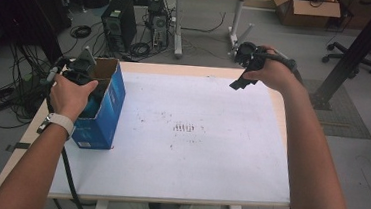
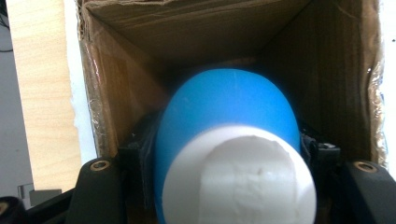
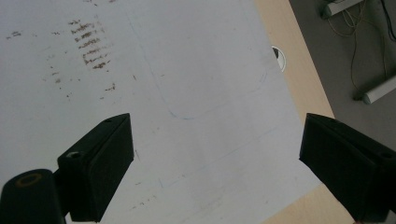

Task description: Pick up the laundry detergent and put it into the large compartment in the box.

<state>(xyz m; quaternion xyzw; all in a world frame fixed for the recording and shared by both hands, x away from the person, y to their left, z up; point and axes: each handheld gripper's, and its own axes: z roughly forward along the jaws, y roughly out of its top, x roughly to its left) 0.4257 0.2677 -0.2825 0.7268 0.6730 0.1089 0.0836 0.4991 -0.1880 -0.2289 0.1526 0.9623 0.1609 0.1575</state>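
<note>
White sheeting covered the table (image 1: pixel 185 149), scuffed with brown marks near its middle. Off by the left edge stood the blue carton (image 1: pixel 104 109), open end up so a tool could reach in. Down inside it, the left gripper (image 2: pixel 233 196) was clamped on the blue bottle (image 2: pixel 229 112), whose white cap (image 2: pixel 240 179) faced the camera, probably to lift it out or seat it. Well apart, the right gripper (image 3: pixel 215 163) hung empty over the sheet, jaws spread wide.
</note>
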